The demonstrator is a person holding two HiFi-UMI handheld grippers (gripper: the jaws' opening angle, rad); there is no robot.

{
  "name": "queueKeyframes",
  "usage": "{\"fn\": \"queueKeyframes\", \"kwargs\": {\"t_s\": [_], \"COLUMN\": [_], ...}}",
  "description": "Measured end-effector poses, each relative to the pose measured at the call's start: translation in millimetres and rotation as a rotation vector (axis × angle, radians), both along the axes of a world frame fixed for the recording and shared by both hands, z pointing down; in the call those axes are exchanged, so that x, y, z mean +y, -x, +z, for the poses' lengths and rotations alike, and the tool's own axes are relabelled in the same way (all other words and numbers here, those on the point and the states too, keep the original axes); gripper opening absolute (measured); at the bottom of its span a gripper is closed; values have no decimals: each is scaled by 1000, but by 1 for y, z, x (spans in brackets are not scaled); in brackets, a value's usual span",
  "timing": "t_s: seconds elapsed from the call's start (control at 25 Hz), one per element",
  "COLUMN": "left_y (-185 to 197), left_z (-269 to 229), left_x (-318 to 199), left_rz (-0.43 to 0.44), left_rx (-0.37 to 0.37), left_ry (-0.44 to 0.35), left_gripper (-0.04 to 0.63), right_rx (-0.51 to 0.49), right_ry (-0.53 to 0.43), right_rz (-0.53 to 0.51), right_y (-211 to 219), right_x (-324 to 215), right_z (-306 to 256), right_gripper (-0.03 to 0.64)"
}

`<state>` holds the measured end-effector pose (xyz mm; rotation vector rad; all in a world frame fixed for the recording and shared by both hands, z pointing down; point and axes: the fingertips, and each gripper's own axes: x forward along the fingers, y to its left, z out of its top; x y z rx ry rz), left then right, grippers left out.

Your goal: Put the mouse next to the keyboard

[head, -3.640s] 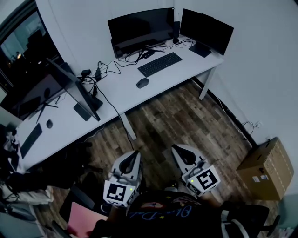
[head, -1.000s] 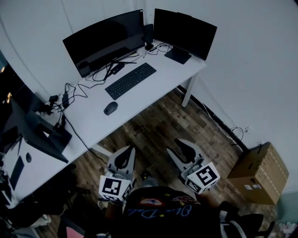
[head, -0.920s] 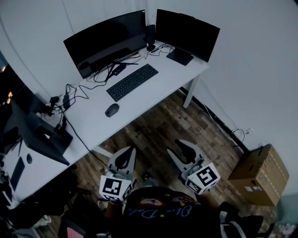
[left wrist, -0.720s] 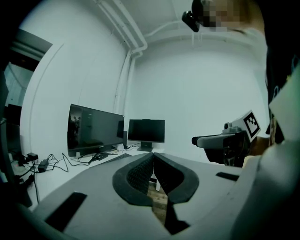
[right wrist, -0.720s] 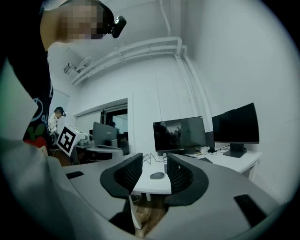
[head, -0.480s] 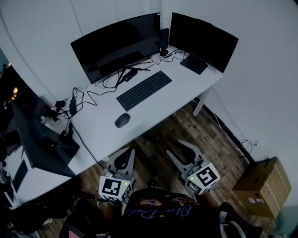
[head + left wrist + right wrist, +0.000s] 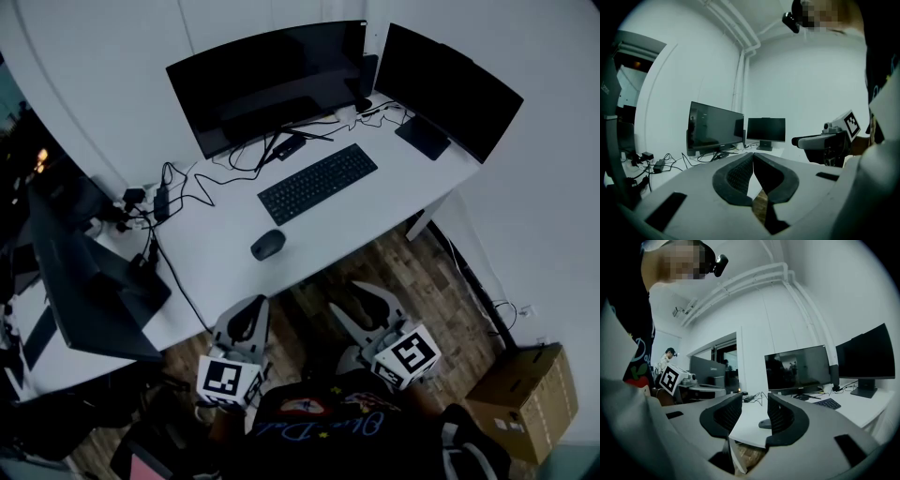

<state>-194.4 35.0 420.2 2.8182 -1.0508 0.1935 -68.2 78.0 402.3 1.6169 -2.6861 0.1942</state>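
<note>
Head view: right tool, released and empty, should squarely straddle the dark oval mouse at seven o'clock of the black flat keyboard; left tool seemingly clenched.

mouse left of keyboard on desk, monitors behind

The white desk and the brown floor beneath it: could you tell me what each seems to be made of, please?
White desk top: smooth, matte and uniform, probably laminated board. Brown floor: staggered planks with visible grain and seams, so wood or wood-look laminate; the pictures cannot settle which.
</note>
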Motion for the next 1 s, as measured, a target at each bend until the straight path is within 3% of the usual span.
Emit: {"fn": "queueKeyframes", "kwargs": {"t_s": [0.4, 0.56, 1.0], "left_y": [27, 19, 3], "left_z": [10, 11, 13], "left_x": [-45, -67, -126], "left_rz": [-252, -334, -611], "left_rx": [-6, -23, -36], "left_ry": [27, 23, 51], "left_gripper": [3, 3, 3], "right_rx": [-27, -49, 23], "right_ry": [24, 21, 45], "right_rz": [-249, -352, -664], "right_y": [16, 10, -4], "right_x": [-88, -126, -212], "right_z": [2, 4, 16], "right_gripper": [144, 144, 158]}}
